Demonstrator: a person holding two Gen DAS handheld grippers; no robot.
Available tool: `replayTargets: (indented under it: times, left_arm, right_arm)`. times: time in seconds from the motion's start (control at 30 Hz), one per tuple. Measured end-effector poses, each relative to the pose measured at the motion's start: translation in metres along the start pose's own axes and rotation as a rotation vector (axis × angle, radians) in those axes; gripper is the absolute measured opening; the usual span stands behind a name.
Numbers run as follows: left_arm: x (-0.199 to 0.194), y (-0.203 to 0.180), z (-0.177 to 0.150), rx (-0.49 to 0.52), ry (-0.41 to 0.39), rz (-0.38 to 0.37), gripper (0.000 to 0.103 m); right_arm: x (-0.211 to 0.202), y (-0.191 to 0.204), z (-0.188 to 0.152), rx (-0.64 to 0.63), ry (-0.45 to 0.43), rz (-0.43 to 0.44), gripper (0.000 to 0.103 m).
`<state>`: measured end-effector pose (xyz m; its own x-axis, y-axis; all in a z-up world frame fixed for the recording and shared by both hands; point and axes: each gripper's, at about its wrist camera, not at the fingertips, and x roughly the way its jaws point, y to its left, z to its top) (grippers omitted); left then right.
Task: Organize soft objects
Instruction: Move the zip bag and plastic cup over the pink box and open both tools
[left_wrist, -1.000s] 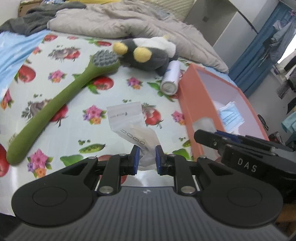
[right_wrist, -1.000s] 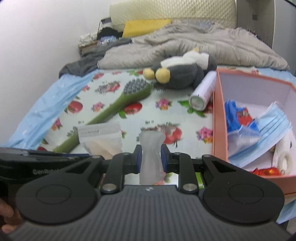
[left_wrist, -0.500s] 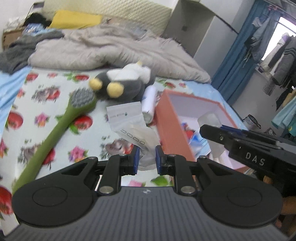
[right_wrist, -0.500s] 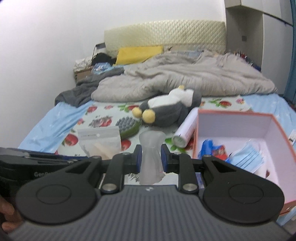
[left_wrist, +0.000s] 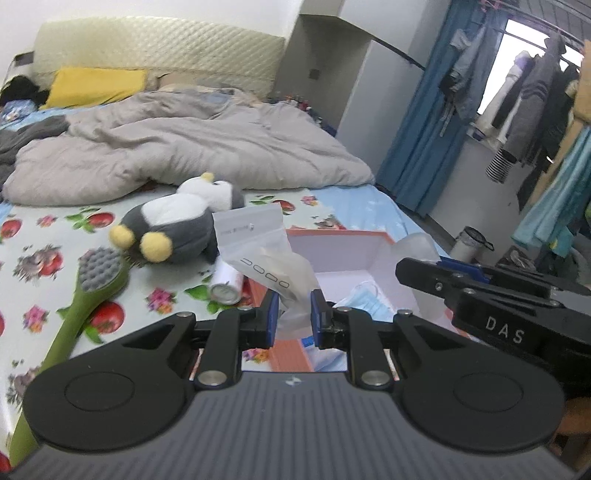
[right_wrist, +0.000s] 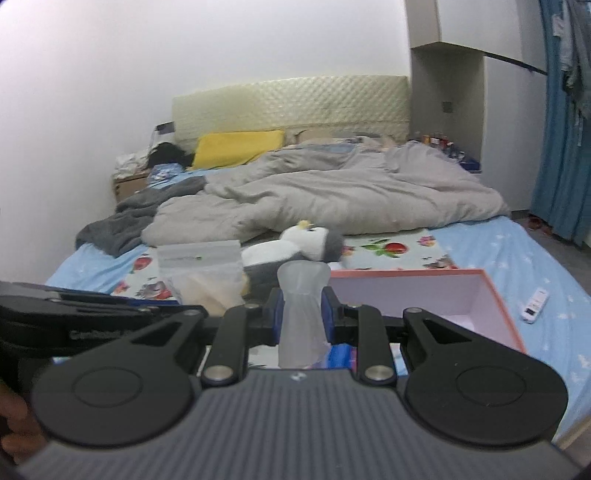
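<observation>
Currently left gripper (left_wrist: 292, 314) pinches zip bag (left_wrist: 258, 240), right gripper (right_wrist: 301, 321) pinches frosted pouch (right_wrist: 301, 295); both held up near pink box (right_wrist: 498, 295), probably for dropping in.

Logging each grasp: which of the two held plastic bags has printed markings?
The clear zip bag in the left gripper; the frosted bag in the right gripper looks plain.

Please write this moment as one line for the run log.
left tool: shut on zip bag | right tool: shut on frosted bag | both held above box | penguin toy on bed
</observation>
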<state>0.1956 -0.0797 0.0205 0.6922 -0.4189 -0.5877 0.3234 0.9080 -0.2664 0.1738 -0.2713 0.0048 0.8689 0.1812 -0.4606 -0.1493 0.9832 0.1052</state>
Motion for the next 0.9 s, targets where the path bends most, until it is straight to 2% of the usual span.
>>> replayTargets:
  times: [0.27,0.47,0.73,0.9]
  left_arm:
    - [0.041,-0.038,0.007,0.063,0.057,-0.059,0.022]
    - [0.095,-0.06,-0.006,0.098,0.166,-0.101,0.022]
    - [0.164,-0.072,-0.036,0.118,0.3,-0.121,0.022]
    - [0.192,-0.073,-0.05,0.12,0.34,-0.12,0.022]
  right_arm:
    - [0.012,-0.053,-0.013,0.063,0.063,-0.106,0.027]
    - [0.03,-0.092,-0.042,0.127,0.155,-0.173,0.027]
    - [0.063,-0.12,-0.093,0.209,0.28,-0.188,0.027]
    - [0.079,-0.13,-0.11,0.237,0.315,-0.188,0.029]
